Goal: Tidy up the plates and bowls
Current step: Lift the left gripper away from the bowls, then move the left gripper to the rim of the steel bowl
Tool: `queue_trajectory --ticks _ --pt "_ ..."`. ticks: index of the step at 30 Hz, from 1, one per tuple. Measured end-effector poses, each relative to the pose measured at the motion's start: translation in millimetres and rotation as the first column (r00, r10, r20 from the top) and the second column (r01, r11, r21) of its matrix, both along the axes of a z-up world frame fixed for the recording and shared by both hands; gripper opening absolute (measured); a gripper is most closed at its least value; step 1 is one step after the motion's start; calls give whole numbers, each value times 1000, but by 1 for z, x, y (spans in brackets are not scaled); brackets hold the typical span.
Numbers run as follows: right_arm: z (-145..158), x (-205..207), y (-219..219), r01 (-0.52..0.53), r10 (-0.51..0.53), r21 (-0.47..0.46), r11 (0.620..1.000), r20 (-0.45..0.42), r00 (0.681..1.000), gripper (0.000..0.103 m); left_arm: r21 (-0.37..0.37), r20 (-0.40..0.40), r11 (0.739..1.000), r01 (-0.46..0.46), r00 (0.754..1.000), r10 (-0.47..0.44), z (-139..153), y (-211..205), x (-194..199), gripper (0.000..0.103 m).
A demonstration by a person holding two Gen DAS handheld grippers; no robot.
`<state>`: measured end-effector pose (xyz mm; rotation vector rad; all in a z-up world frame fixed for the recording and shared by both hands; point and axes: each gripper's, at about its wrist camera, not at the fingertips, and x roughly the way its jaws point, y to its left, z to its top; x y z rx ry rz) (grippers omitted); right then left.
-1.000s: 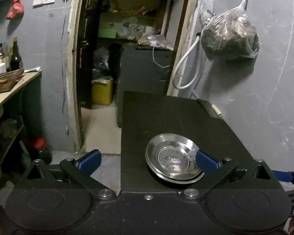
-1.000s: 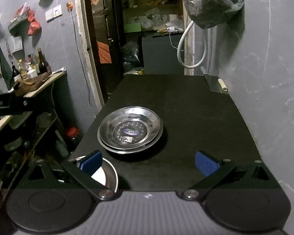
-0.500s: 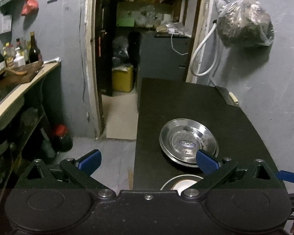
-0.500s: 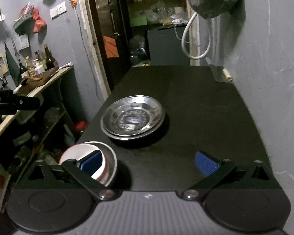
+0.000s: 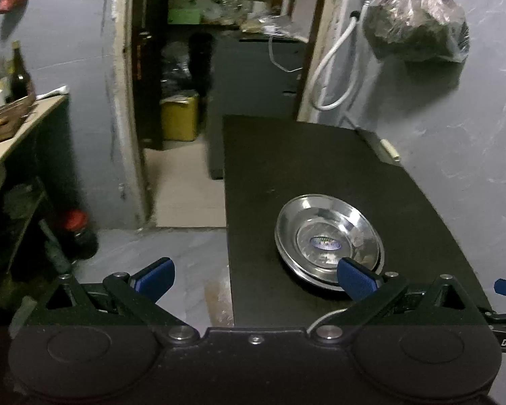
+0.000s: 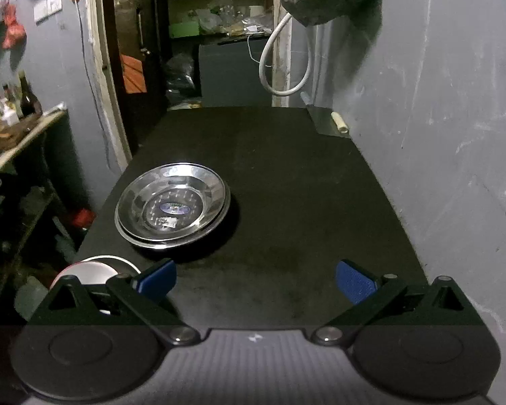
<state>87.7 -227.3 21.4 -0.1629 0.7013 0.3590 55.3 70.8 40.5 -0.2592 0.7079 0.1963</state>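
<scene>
Two stacked steel plates [image 5: 329,239] [image 6: 172,206] with a blue sticker lie on the black table [image 5: 320,168] [image 6: 286,185] near its left edge. A white bowl [image 6: 87,273] stands at the table's near left corner, partly hidden behind my right gripper's left finger; in the left wrist view only a sliver of its rim [image 5: 327,315] shows. My left gripper [image 5: 254,278] is open, its right fingertip over the plates' near rim and its left finger out over the floor. My right gripper [image 6: 254,278] is open above the bare table, nothing between its fingers.
A grey wall [image 6: 438,135] runs along the table's right side, with a bag [image 5: 418,23] and a white hose [image 6: 283,67] hanging on it. A small metal piece [image 6: 327,123] lies at the table's far right corner. Left are a shelf with bottles [image 5: 17,77] and a doorway [image 5: 185,67].
The left wrist view has swung left and come closer to the plates, so the bowl has nearly dropped out of it. The right gripper has shifted slightly; the bowl sits lower left.
</scene>
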Motion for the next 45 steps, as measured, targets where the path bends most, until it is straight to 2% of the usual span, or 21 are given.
queue_trajectory --ticks 8,11,13,17,20,26,32,36,40,45 --pt "15 -27 46 51 -45 -164 985 42 998 103 -69 27 987 146 989 -144 -27 35 -7 102" --pt "18 -44 58 42 -37 -203 978 30 999 103 -96 24 980 174 985 -172 -42 41 -11 102" --pt "19 -54 64 32 -29 -230 973 15 999 103 -96 -7 983 156 988 -157 -47 42 -12 102" --pt "20 -58 65 62 -63 -232 971 6 998 103 -73 -30 983 169 985 -172 -48 44 -17 102" --pt "15 -52 66 68 -73 -230 971 -14 997 103 -61 -79 980 188 978 -193 -50 44 -17 102" --pt "3 -33 67 8 -25 -227 974 -73 997 103 -24 -122 979 202 971 -204 -44 36 -13 102" --pt "-3 -22 56 -21 -3 -215 976 -110 994 103 25 -185 959 283 944 -274 -46 6 -4 102" --pt "-8 -16 52 -54 26 -214 975 -132 991 103 49 -235 950 308 928 -288 -53 -8 0 102" --pt "-11 -12 54 -100 68 -232 968 -141 988 103 45 -254 949 312 922 -292 -58 -13 3 102" --pt "-12 -6 57 -130 97 -237 963 -146 985 103 45 -263 956 290 927 -269 -61 -12 5 102"
